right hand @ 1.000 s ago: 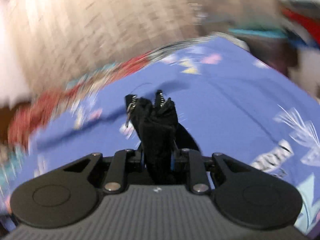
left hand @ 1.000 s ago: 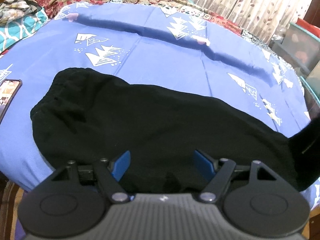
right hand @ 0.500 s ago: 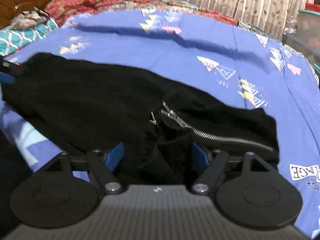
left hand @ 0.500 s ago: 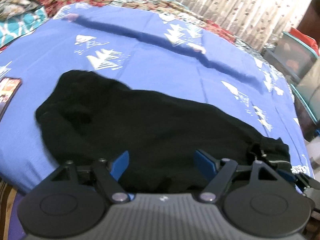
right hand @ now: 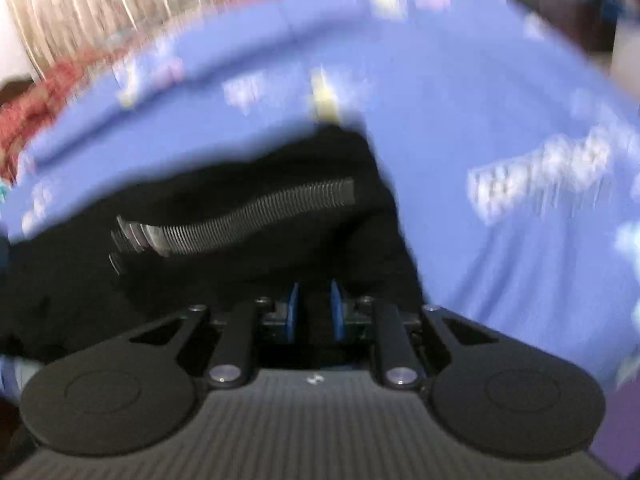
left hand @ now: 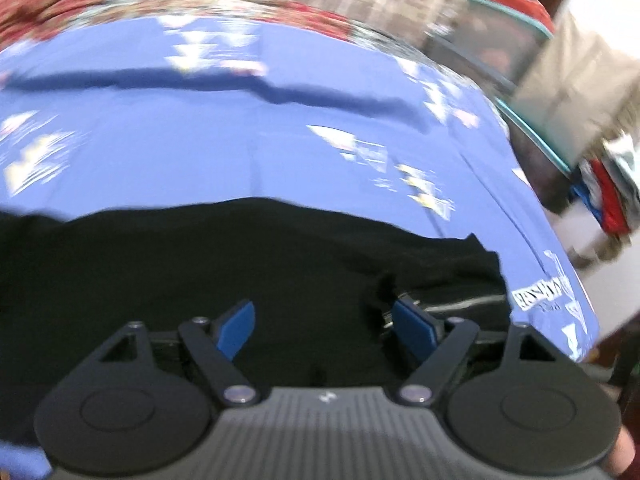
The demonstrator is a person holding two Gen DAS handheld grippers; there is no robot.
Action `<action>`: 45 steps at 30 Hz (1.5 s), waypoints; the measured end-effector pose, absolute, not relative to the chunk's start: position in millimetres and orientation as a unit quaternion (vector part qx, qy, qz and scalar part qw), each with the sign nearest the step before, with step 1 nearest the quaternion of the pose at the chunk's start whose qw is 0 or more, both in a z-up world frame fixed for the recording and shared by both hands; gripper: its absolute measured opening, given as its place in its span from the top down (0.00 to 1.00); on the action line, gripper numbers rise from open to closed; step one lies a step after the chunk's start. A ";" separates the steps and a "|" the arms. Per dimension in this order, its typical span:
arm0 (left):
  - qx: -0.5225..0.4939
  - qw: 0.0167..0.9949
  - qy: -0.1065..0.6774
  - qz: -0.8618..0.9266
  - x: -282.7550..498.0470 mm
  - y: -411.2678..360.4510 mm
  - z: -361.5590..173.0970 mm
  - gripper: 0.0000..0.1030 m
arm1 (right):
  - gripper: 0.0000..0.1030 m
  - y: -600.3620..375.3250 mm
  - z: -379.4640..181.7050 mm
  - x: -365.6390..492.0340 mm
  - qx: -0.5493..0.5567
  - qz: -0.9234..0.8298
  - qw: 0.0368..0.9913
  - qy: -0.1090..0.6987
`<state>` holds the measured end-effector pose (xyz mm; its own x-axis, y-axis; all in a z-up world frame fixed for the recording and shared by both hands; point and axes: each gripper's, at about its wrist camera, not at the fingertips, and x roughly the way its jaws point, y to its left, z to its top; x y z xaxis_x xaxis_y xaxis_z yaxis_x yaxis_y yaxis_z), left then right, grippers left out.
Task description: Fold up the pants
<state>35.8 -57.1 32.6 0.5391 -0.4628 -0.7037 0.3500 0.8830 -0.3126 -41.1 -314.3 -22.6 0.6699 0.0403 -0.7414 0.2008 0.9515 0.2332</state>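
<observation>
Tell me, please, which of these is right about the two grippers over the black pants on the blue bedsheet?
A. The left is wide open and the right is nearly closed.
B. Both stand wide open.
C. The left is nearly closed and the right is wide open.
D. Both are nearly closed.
A: the left gripper has its blue pads far apart over the black pants, while the right gripper shows its pads close together on black cloth.

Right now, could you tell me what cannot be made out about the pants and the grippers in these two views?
- Left wrist view: the pants run off the left edge, so the waistband end is cut off.
- Left wrist view: the sheet prints are motion-blurred.
- Right wrist view: whether the right gripper pinches cloth; dark fabric and blur hide it.
- Right wrist view: the zipper pull is smeared.
</observation>
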 end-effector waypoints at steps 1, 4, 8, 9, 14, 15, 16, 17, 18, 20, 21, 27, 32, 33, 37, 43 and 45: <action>-0.057 0.873 0.421 -0.241 40.8 -70.8 31.6 0.23 | 0.78 -313.5 -19.3 -47.5 0.147 -0.038 0.908 0.390; -0.036 0.863 0.430 -0.263 53.5 -110.8 25.5 0.23 | 0.78 -320.1 -0.9 -55.0 0.172 -0.017 0.917 0.359; -0.010 0.855 0.443 -0.268 71.0 -154.6 13.2 0.23 | 0.78 -347.8 11.6 -40.0 0.210 -0.039 0.920 0.330; -0.005 0.856 0.445 -0.261 73.9 -161.3 9.6 0.24 | 0.78 -354.5 12.8 -32.8 0.218 -0.041 0.918 0.328; 0.002 0.847 0.473 -0.242 86.7 -170.2 -10.9 0.66 | 0.76 -381.9 4.1 13.2 0.222 -0.036 0.909 0.349; 0.004 0.847 0.473 -0.242 86.7 -169.4 -13.7 0.72 | 0.76 -387.1 0.7 23.1 0.225 -0.032 0.906 0.358; 0.005 0.848 0.472 -0.241 86.8 -168.2 -15.4 0.74 | 0.76 -390.0 -3.9 34.6 0.232 -0.024 0.900 0.369; 0.003 0.849 0.469 -0.241 86.1 -165.7 -16.0 0.75 | 0.82 -393.8 -7.3 38.3 0.239 -0.016 0.894 0.379; -0.002 0.850 0.467 -0.241 85.1 -163.0 -15.7 0.76 | 0.87 -395.7 -8.1 39.3 0.247 -0.003 0.888 0.388; -0.008 0.856 0.458 -0.240 81.5 -157.6 -12.2 0.78 | 0.92 -391.3 -6.4 48.7 0.247 0.007 0.888 0.387; -0.009 0.861 0.450 -0.238 78.4 -155.3 -10.3 0.79 | 0.92 -388.3 -0.2 52.4 0.245 0.013 0.892 0.381; -0.015 0.862 0.463 -0.206 82.5 -139.8 -16.8 0.74 | 0.91 -362.1 5.7 74.4 0.235 0.043 0.895 0.376; -0.016 0.882 0.416 -0.222 86.3 -128.3 20.7 0.54 | 0.66 -388.3 19.7 32.9 0.248 0.043 0.909 0.333; -0.009 0.887 0.401 -0.230 92.1 -132.2 31.1 0.54 | 0.63 -393.6 21.3 19.3 0.244 0.041 0.912 0.327; 0.036 0.881 0.377 -0.282 121.9 -179.1 57.4 0.54 | 0.62 -409.3 13.1 -17.4 0.245 0.031 0.914 0.321; 0.136 0.818 0.409 -0.380 152.1 -277.1 40.2 0.54 | 0.62 -404.0 -13.1 -37.0 0.261 0.030 0.900 0.347; 0.164 0.804 0.426 -0.381 157.3 -299.2 24.6 0.55 | 0.62 -397.8 -18.2 -38.0 0.261 0.031 0.898 0.352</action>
<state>157.3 -299.2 24.6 0.3466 -0.4732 -0.8099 0.7522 0.6560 -0.0613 -38.0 -397.8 -18.2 0.7502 0.2403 -0.6160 0.1274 0.8617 0.4912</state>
